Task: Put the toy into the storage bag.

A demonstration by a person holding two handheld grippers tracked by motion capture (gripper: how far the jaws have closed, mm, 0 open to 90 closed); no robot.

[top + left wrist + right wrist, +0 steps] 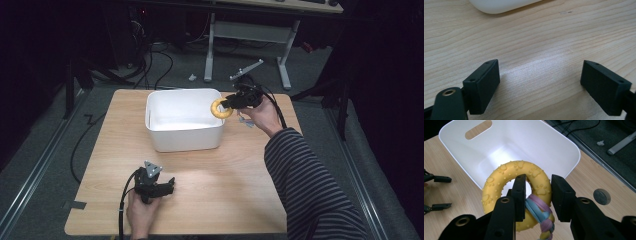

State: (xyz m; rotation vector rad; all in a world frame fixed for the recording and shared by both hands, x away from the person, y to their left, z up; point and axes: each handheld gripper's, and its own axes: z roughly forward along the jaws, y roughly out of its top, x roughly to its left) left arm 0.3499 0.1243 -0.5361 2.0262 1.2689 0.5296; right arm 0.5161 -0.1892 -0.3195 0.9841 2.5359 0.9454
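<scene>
— Right gripper [231,103] pinching the yellow ring toy [220,108], holding it over the right rim of the white bin [183,131]; bin lying leftward.

— Left gripper [167,186] resting spread, well apart, near the table [240,190] edge.

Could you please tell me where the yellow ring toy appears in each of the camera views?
High view: yellow ring toy at the bin's right rim, in the right gripper.
Right gripper view: centre, pinched between the jaws.
Left gripper view: not in it.
Shared landmark: white bin.
</scene>
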